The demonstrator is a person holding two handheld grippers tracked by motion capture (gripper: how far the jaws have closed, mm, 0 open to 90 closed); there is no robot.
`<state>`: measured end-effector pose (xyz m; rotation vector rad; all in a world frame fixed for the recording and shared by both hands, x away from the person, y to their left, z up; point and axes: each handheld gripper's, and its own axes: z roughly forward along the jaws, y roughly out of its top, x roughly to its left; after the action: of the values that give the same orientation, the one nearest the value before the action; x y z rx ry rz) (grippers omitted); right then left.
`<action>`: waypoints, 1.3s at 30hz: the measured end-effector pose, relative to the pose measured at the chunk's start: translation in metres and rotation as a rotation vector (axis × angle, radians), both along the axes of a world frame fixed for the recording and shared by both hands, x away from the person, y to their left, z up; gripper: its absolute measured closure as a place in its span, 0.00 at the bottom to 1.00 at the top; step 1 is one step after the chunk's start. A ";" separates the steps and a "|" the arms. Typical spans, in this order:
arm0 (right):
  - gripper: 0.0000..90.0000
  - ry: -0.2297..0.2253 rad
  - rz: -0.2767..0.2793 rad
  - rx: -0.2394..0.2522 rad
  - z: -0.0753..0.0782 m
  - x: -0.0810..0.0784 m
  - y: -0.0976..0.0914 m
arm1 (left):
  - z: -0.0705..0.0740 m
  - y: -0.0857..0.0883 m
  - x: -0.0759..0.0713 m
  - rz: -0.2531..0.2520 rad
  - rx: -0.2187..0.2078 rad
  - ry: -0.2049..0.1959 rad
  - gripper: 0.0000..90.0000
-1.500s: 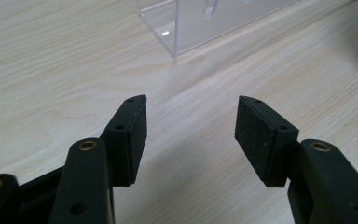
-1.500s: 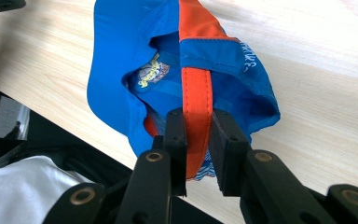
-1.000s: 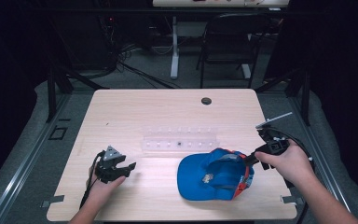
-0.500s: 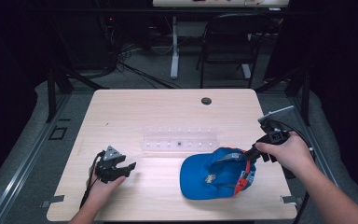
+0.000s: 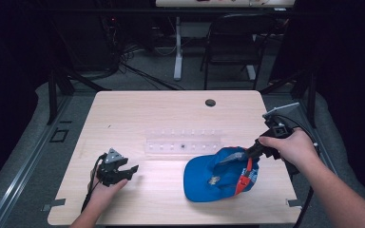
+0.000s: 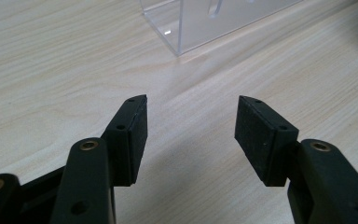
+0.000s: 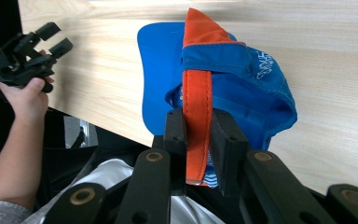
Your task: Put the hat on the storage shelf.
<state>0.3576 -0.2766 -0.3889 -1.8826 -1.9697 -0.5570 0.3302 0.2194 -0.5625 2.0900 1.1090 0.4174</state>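
Plainly, we have one table, and on it one clear acrylic rack lying across the middle, its corner also showing just ahead of the left gripper in that gripper's own view. Near the right front edge is one blue cap, upside down, with its brim toward the table's middle and an orange strap across its back opening. We judge the cap light and soft (cloth that will sag and fold wherever it is unsupported), so the strap or the stiffer brim looks the surest place to take hold. There are two grippers. The right gripper has its jaws closed on that orange strap, the crown drooping below it. The left gripper rests low over bare wood at the front left, jaws spread apart with nothing between them.
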 end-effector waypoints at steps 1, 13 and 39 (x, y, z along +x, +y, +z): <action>0.86 0.000 0.000 -0.001 0.001 0.000 0.000 | 0.000 0.000 0.000 0.000 0.001 0.000 0.49; 0.86 -0.016 -0.017 0.050 0.025 0.005 0.002 | 0.000 0.000 0.000 -0.007 0.005 0.009 0.49; 0.86 -0.103 -0.039 0.110 0.083 0.008 -0.007 | 0.000 -0.001 0.000 -0.010 0.005 0.010 0.49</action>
<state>0.3653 -0.2834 -0.3059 -1.8625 -1.9260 -0.7717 0.3303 0.2185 -0.5623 2.1030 1.1041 0.4057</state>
